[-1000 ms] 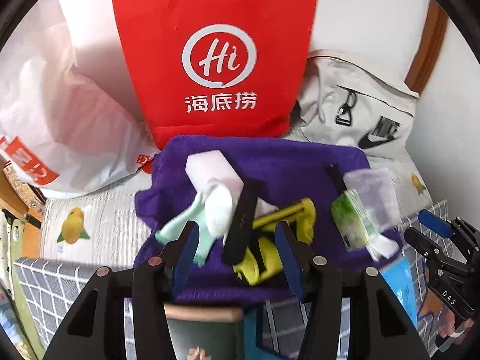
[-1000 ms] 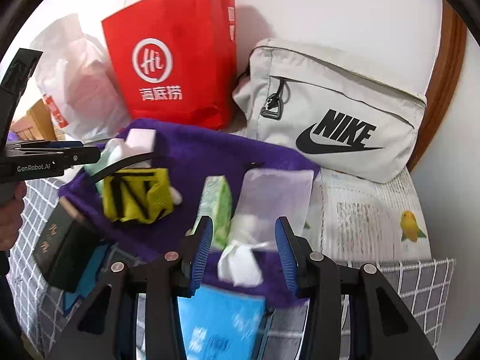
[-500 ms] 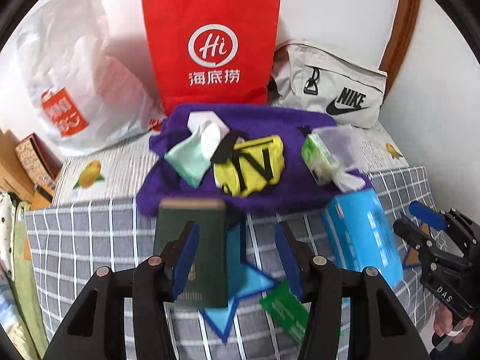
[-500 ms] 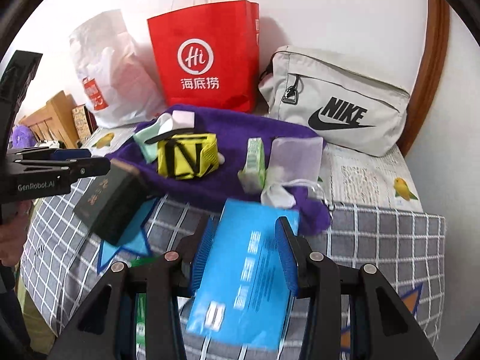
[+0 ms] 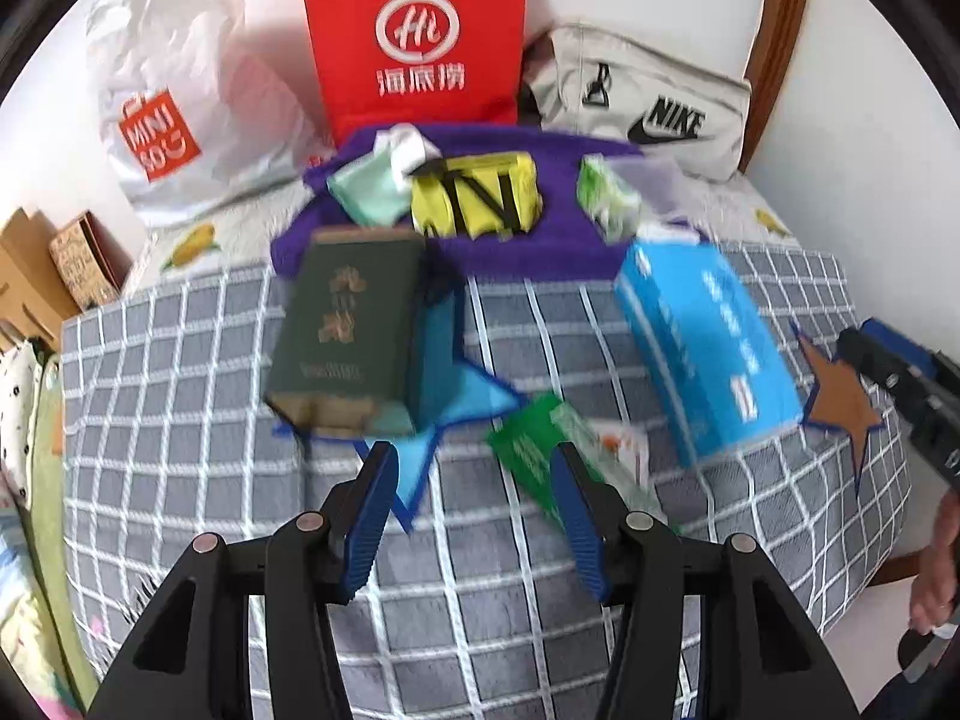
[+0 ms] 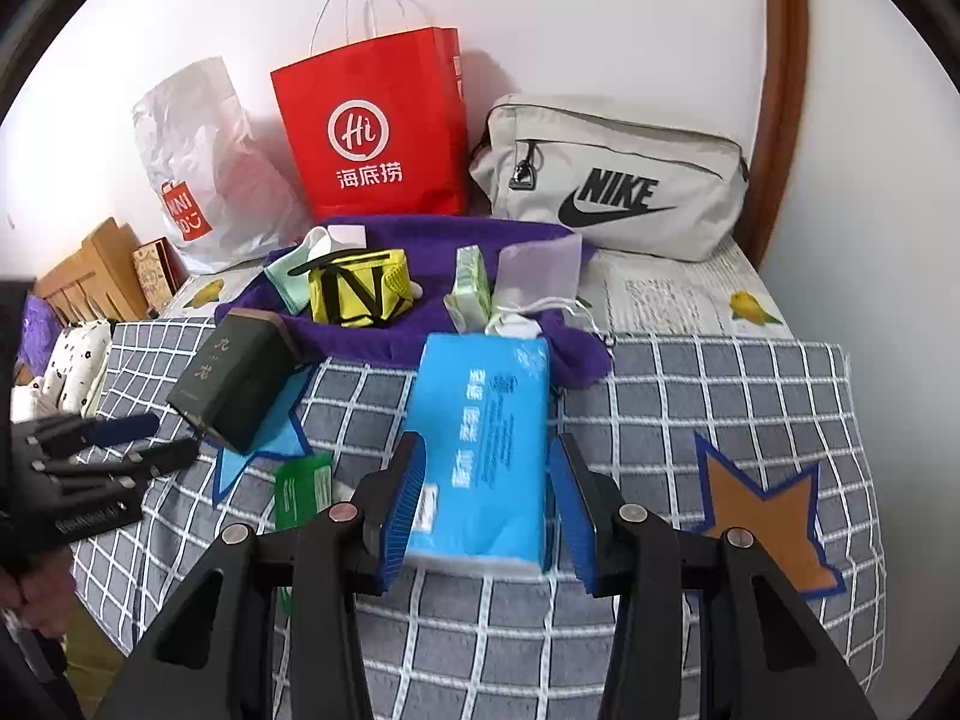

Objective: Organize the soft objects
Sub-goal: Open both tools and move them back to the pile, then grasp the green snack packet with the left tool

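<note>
Nearest, the left gripper [image 5: 477, 495] and right gripper [image 6: 483, 498] hover part-open and empty above the checked blanket [image 6: 720, 396]. Beyond lie the blue tissue pack [image 6: 480, 420] and dark green box [image 5: 348, 324], then soft items on the purple towel [image 6: 432, 234].

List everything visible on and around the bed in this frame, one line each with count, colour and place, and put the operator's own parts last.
paper bag: 1, red, upright at the wall
plastic bag: 1, white, left of the paper bag
pouch bag: 1, light grey, right of the paper bag
towel: 1, purple, spread before the bags
yellow pouch: 1, yellow and black, on the towel
mint packet: 1, pale green, on the towel's left
green tissue pack: 1, on the towel
clear pouch: 1, translucent, on the towel's right
blue tissue pack: 1, on the checked blanket
dark box: 1, dark green, at the towel's left edge
green sachet: 1, near edge
left gripper: open, empty
right gripper: open, fingers framing the blue pack
</note>
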Motion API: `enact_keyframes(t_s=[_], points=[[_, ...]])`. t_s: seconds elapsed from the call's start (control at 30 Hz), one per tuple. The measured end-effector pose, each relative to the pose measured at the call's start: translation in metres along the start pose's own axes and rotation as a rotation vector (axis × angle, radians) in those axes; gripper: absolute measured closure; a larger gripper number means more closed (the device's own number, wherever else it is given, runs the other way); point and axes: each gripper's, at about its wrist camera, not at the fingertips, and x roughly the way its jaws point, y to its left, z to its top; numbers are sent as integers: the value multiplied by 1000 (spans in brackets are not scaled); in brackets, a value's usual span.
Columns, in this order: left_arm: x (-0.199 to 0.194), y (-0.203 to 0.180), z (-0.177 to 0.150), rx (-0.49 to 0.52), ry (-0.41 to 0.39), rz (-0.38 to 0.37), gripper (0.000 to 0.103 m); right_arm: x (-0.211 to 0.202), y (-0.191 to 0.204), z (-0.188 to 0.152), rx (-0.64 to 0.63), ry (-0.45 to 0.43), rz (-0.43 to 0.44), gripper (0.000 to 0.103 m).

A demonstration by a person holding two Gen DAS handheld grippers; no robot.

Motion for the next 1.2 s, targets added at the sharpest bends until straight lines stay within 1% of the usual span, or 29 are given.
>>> enact_keyframes(t_s=[0.17, 0.33, 0.5, 0.63, 0.77, 0.87, 0.97, 1.0, 1.13, 1.2], points=[[13, -5, -25, -33, 39, -9, 53, -6, -6, -16, 5, 21, 1, 59], [26, -11, -39, -63, 63, -19, 53, -8, -10, -31, 7, 29, 4, 59], [40, -22, -38, -97, 69, -66, 52, -6, -17, -44, 21, 50, 0, 59], [53, -34, -32, -108, 83, -66, 52, -1, -27, -51, 45, 67, -3, 59], [64, -44, -26, -131, 93, -84, 52, 7, -35, -57, 63, 92, -4, 59], [72, -51, -21, -133, 108, -76, 51, 10, -39, -60, 66, 99, -15, 59], [80, -57, -19, -133, 117, -51, 44, 14, -44, -63, 75, 110, -10, 60], [82, -59, -19, -130, 121, -43, 43, 15, -46, -64, 78, 114, -10, 59], [85, -67, -19, -90, 112, -14, 44, 20, -47, -67, 86, 132, -5, 60], [84, -68, -19, -70, 102, -9, 51, 22, -45, -67, 78, 138, -4, 59]])
